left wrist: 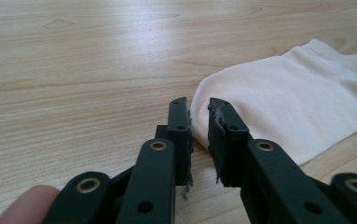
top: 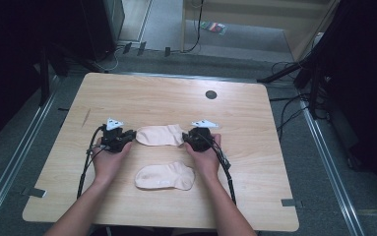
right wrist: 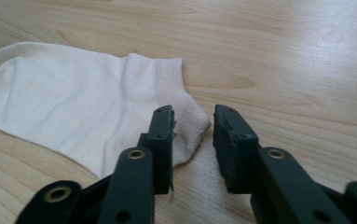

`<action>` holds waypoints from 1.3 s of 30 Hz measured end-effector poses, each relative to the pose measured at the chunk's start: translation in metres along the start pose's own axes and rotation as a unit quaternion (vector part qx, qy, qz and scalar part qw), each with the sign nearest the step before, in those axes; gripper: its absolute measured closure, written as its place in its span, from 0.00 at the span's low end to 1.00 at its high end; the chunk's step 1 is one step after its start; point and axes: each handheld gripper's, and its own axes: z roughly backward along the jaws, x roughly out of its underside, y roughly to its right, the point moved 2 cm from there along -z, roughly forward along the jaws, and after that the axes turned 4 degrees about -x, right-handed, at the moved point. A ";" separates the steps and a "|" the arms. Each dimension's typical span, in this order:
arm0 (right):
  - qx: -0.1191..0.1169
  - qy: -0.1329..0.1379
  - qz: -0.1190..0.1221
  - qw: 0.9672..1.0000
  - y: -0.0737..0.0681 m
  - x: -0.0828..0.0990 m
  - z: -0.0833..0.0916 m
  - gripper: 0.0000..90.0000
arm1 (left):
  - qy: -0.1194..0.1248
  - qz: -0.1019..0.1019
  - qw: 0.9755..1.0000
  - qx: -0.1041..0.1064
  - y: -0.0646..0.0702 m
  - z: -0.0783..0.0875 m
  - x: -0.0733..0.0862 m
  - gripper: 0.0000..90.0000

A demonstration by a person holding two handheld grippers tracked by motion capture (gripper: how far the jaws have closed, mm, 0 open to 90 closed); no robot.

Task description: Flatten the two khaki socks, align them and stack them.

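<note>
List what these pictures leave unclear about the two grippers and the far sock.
- Left gripper: whether its pads press the far sock's toe; the jaws cover the sock's edge in the left gripper view, too small in the high view.
- Right gripper: whether the cuff corner lies between the pads; the left jaw covers it.

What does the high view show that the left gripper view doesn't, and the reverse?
High view adds a second sock nearer the person and the right gripper at the far sock's cuff. Left gripper view adds the narrow gap between the left gripper's jaws, with the toe edge at it, unpinched. Shared: that sock, the wooden table.
</note>
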 end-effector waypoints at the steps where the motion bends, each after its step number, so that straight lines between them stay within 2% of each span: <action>1: 0.003 -0.001 0.001 1.000 0.000 0.000 0.000 0.85 | -0.002 -0.002 1.000 0.001 0.000 -0.001 0.000 0.94; 6: 0.009 -0.002 0.001 1.000 0.002 0.001 0.001 0.93 | -0.019 0.002 1.000 0.008 -0.002 -0.003 0.003 1.00; 7: 0.009 -0.004 -0.001 1.000 0.002 0.001 0.002 0.96 | -0.021 0.002 1.000 0.015 -0.001 -0.004 0.004 1.00; 10: 0.008 -0.003 -0.006 1.000 0.003 0.001 0.002 0.97 | -0.023 0.001 1.000 0.020 -0.001 -0.003 0.004 1.00; 15: 0.006 -0.001 -0.012 1.000 0.004 0.002 0.003 0.98 | -0.009 0.015 1.000 0.026 -0.002 0.002 0.000 1.00; 18: 0.007 -0.002 -0.009 1.000 0.004 0.002 0.004 0.98 | -0.001 0.015 0.999 0.028 0.000 0.004 -0.001 0.99; 19: 0.007 -0.002 -0.009 1.000 0.005 0.002 0.004 0.98 | 0.011 0.026 0.999 0.033 0.001 0.002 -0.002 0.90; 20: 0.006 -0.002 -0.008 1.000 0.005 0.002 0.004 0.98 | 0.011 0.026 0.999 0.033 0.001 0.002 -0.002 0.82; 21: 0.006 -0.003 -0.010 1.000 0.005 0.002 0.004 0.98 | 0.018 0.017 0.999 0.030 0.002 -0.001 -0.002 0.74; 22: 0.006 -0.003 -0.010 1.000 0.005 0.002 0.004 0.98 | 0.018 0.017 0.999 0.030 0.002 -0.001 -0.002 0.69; 24: 0.006 -0.002 -0.008 1.000 0.005 0.002 0.004 0.98 | 0.007 0.016 1.000 0.020 0.003 -0.006 0.000 0.69; 25: 0.006 -0.003 -0.009 1.000 0.005 0.003 0.005 0.98 | -0.008 0.014 1.000 0.012 0.003 -0.009 0.001 0.70; 27: 0.006 -0.004 -0.009 1.000 0.004 0.003 0.005 0.98 | -0.017 0.010 1.000 0.010 0.004 -0.011 0.000 0.73; 28: 0.005 -0.003 -0.009 1.000 0.005 0.003 0.004 0.98 | -0.026 0.009 1.000 0.013 0.005 -0.012 -0.001 0.78; 29: 0.005 -0.002 -0.011 1.000 0.005 0.003 0.004 0.98 | -0.038 0.001 0.999 0.013 0.008 -0.013 -0.003 0.91; 31: 0.006 -0.002 -0.013 1.000 0.005 0.002 0.005 0.99 | -0.041 0.000 0.999 0.014 0.010 -0.012 -0.006 1.00; 34: 0.007 0.008 -0.005 1.000 0.005 0.001 0.009 1.00 | -0.044 -0.001 0.999 0.019 0.009 -0.010 -0.007 1.00; 39: 0.007 0.017 -0.010 1.000 0.007 -0.003 0.016 1.00 | -0.023 -0.004 0.999 0.029 0.009 0.003 -0.012 1.00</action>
